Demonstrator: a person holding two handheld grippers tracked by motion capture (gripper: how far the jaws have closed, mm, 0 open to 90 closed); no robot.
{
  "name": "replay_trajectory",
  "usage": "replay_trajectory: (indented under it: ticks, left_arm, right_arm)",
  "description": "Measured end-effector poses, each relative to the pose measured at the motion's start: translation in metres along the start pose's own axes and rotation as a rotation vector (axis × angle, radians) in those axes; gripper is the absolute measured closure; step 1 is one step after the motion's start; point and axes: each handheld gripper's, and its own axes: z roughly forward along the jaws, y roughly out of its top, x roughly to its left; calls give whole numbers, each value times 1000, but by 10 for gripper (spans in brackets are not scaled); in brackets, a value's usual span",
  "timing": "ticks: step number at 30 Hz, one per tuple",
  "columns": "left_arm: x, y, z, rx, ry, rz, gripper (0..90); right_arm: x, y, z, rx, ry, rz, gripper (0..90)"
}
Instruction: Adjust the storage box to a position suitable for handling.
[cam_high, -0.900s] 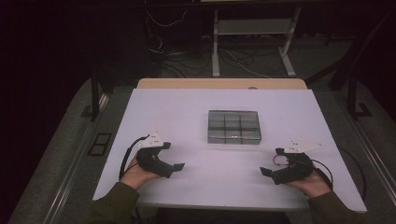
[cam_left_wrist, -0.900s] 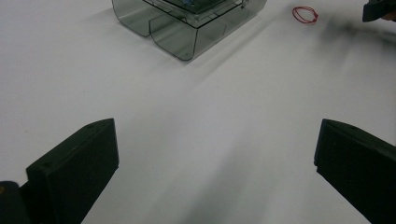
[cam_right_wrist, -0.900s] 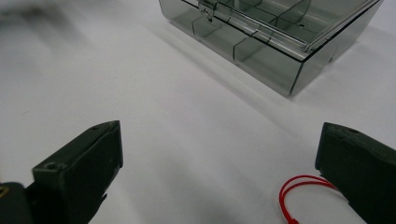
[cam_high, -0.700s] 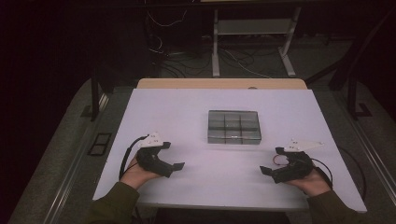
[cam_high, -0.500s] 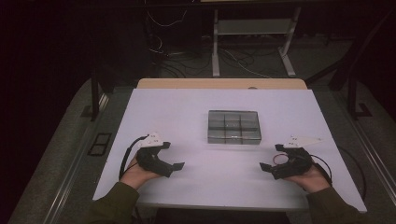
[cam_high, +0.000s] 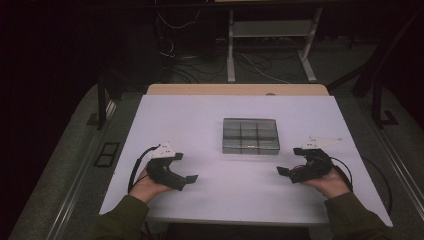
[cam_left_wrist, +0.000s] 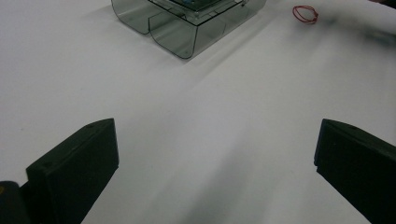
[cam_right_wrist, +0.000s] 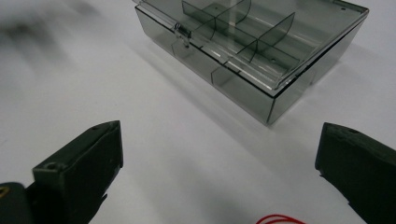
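Smoke-grey clear plastic makes up the compartment box (cam_high: 250, 136), which sits closed near the middle of the white surface (cam_high: 200, 120), a little toward the far side and slightly right of centre. Its lid is down, a small latch (cam_right_wrist: 182, 31) shows on its front wall in the right gripper view, and inner dividers split it into a grid of cells. The left tool (cam_high: 186, 171) lies at the near left of the surface, held in the person's left hand (cam_high: 150, 186), with its jaws spread wide and nothing between them; in the left gripper view the two black jaws stand far apart over bare white surface, the box (cam_left_wrist: 187, 23) well ahead of them. The right tool (cam_high: 289, 161) lies at the near right, held in the right hand (cam_high: 330, 182), likewise released and empty, with the box (cam_right_wrist: 261, 46) ahead between its jaws' lines but apart from them. A thin red loop, seemingly a rubber band (cam_left_wrist: 305, 14), lies on the surface near the right tool; its edge (cam_right_wrist: 275, 219) shows just in front of the right tool's jaws. Both tools are well apart from each other, one on each side of the box.
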Motion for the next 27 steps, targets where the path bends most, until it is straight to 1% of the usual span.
replay_trajectory:
  ticks: [3, 4, 10, 11, 12, 16, 18, 19, 20, 22, 24, 25, 27]
  left_arm:
    - [0, 0, 0, -1, 1, -2, 0]
    - [0, 0, 0, -7, 2, -9, 0]
    - [-1, 0, 0, -7, 3, -7, 0]
    - [-1, 0, 0, -8, 4, -8, 0]
    - [0, 0, 0, -6, 4, -7, 0]
    - [0, 0, 1, -4, 6, -4, 0]
    - [0, 1, 0, -5, 10, -1, 0]
    - [0, 1, 0, -7, 9, -1, 0]
    - [0, 1, -1, -10, 10, -2, 0]
    - [0, 1, -1, -10, 10, -1, 0]
    - [0, 1, -1, -9, 9, 0, 0]
    - [0, 1, 0, -10, 8, -1, 0]
    - [0, 1, 0, -8, 5, 6, 0]
  right_arm:
    - [-2, 3, 1, 0, 0, 5, 5]
    - [-3, 4, 2, 1, 0, 6, 5]
    - [-6, 18, 6, -6, -3, -3, 6]
    - [-7, 20, 6, -5, -3, -2, 38]
    - [-8, 21, 7, -15, -1, -8, 41]
    - [-11, 28, 11, -8, 4, -3, 48]
    - [-14, 35, 14, -16, 8, -1, 65]
    - [-14, 35, 14, -16, 8, -1, 65]
    - [-17, 39, 15, -23, 16, 6, 135]
    - [-21, 44, 17, -20, 21, 20, 143]
    - [-22, 46, 19, -19, 22, 22, 152]
    - [-26, 50, 21, -19, 23, 22, 192]
    - [-29, 53, 23, -21, 23, 24, 214]
